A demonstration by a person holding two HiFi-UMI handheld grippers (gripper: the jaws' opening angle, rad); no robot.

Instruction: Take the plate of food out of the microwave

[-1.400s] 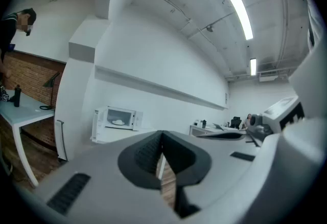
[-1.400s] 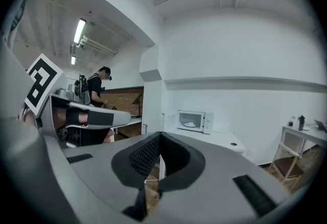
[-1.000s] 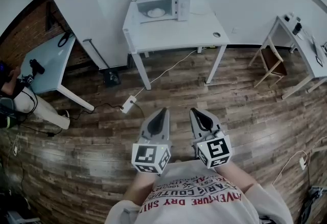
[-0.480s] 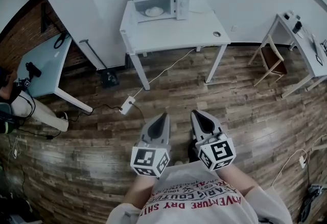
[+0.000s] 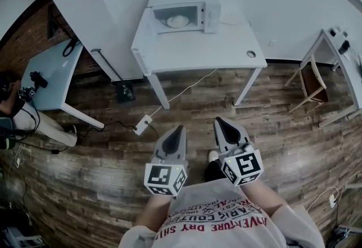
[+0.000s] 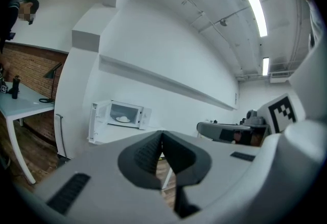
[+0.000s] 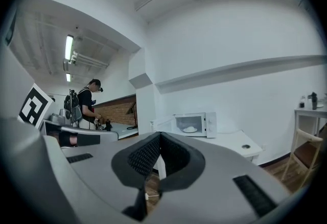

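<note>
A white microwave (image 5: 184, 17) stands at the back of a white table (image 5: 198, 51), its door swung open to the left. Inside lies a white plate of food (image 5: 177, 21). The microwave (image 6: 122, 115) and the plate (image 6: 122, 118) also show far off in the left gripper view, and the microwave (image 7: 194, 124) and the plate (image 7: 189, 129) in the right gripper view. My left gripper (image 5: 179, 129) and right gripper (image 5: 220, 123) are held side by side over the wooden floor, well short of the table. Both are shut with nothing between their jaws.
A power strip (image 5: 142, 124) and its cable lie on the floor before the table. A pale blue table (image 5: 50, 74) and a person (image 5: 20, 111) are at the left. A wooden chair (image 5: 310, 77) and another table (image 5: 346, 57) stand at the right.
The table and microwave have come a little closer and shifted right in the head view. Both grippers stay shut in the same pose before the body.
</note>
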